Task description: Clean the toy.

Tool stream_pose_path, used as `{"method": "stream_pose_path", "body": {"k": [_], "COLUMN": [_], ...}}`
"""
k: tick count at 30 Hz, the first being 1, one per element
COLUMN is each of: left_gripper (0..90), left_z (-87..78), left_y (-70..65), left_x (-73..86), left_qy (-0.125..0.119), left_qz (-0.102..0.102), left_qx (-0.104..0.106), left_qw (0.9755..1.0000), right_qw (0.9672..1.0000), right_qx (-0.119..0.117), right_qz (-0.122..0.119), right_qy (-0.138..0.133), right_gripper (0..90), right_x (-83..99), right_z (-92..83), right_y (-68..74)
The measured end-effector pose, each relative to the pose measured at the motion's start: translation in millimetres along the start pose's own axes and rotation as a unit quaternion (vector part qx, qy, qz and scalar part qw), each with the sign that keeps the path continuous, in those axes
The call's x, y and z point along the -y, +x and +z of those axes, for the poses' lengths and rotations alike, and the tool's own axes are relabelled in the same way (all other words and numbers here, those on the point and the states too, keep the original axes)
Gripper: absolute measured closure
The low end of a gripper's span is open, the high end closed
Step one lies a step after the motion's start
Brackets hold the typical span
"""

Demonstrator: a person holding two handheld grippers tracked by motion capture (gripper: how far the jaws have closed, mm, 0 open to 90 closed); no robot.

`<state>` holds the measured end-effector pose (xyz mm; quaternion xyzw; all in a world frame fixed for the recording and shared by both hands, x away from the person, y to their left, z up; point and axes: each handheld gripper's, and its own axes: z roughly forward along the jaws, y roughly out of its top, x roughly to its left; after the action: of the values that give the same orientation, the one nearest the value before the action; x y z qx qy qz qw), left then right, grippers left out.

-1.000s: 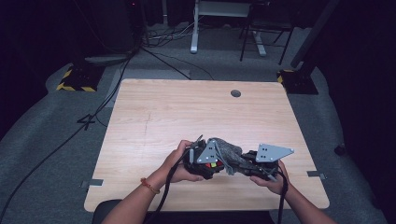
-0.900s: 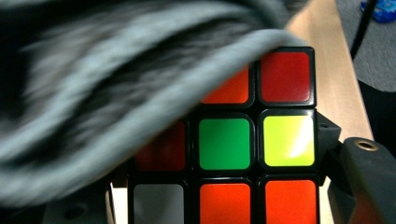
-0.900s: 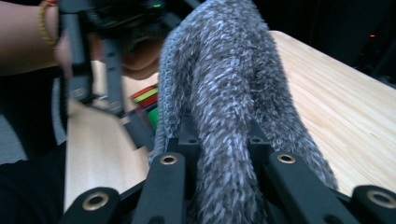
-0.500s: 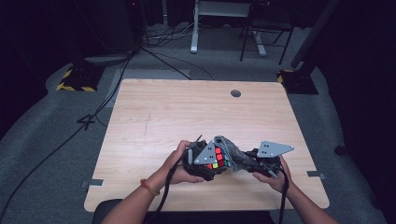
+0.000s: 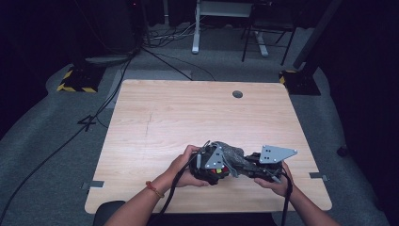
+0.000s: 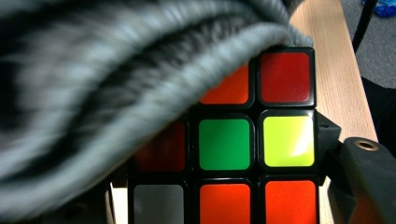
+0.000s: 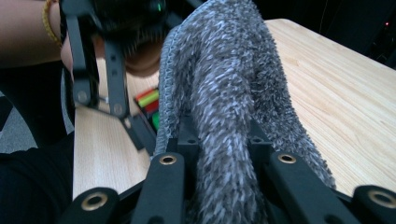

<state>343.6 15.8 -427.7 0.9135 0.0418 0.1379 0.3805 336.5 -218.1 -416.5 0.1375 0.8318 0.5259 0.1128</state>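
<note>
A colour-tiled puzzle cube [image 6: 225, 144] sits between the jaws of my left gripper [image 6: 219, 158], which is shut on its sides. A grey fuzzy cloth [image 7: 224, 70] is pinched in my right gripper [image 7: 222, 140], which is shut on it. The cloth [image 6: 93, 93] lies over the cube's top and left part, hiding several tiles. In the high view both hands hold the grippers together near the table's front edge. There the left gripper [image 5: 210, 168] carries the cube [image 5: 217, 171], and the right gripper [image 5: 248, 165] presses the cloth [image 5: 231, 154] against it from the right.
The wooden table [image 5: 188, 117] has a round cable hole [image 5: 237, 94] at the back right. Cables [image 5: 94, 117] run over the grey floor at the left. Desk legs [image 5: 195, 28] and a chair base [image 5: 261, 42] stand beyond the table.
The cloth has slid across the cube: half a second ago more red tiles showed on top, now the cloth covers most of them. Both hands stay in place.
</note>
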Motion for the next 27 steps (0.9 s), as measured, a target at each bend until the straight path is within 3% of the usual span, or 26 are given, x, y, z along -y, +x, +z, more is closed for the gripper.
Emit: {"method": "stream_pose_path", "body": {"k": [3,7,10,14,22,27], "left_gripper": [33.3,33.3,33.3,33.3,33.2,33.0], "left_z": [1.0,-11.7,-21.0,-32.3,-35.8,-31.7], "left_y": [0.2,4.0,6.2,8.2,7.9,8.2], "left_x": [-0.1,0.3,2.5,3.5,5.8,8.3], "left_qy": [0.001,-0.031,-0.053,-0.077,-0.105,-0.098], "left_qz": [0.001,-0.010,-0.016,-0.020,-0.026,-0.023], "left_qx": [0.002,-0.003,-0.011,-0.021,-0.009,0.001], "left_qw": [1.0000,0.9995,0.9984,0.9966,0.9941,0.9949], "right_qw": [0.9998,0.9991,0.9987,0.9978,0.9987,0.9991], "right_qx": [0.013,0.032,0.033,0.039,-0.001,-0.015], "right_qz": [-0.008,0.004,0.022,0.024,0.043,0.039], "right_qy": [0.011,0.028,0.034,0.047,0.025,0.004], "right_gripper": [74.6,74.7,74.8,74.8,74.9,75.0], "right_x": [0.5,8.1,15.0,19.3,19.7,16.1], "right_z": [2.5,4.1,4.7,7.4,9.0,5.4], "right_y": [0.1,-7.4,-14.0,-16.2,-14.5,-11.2]}}
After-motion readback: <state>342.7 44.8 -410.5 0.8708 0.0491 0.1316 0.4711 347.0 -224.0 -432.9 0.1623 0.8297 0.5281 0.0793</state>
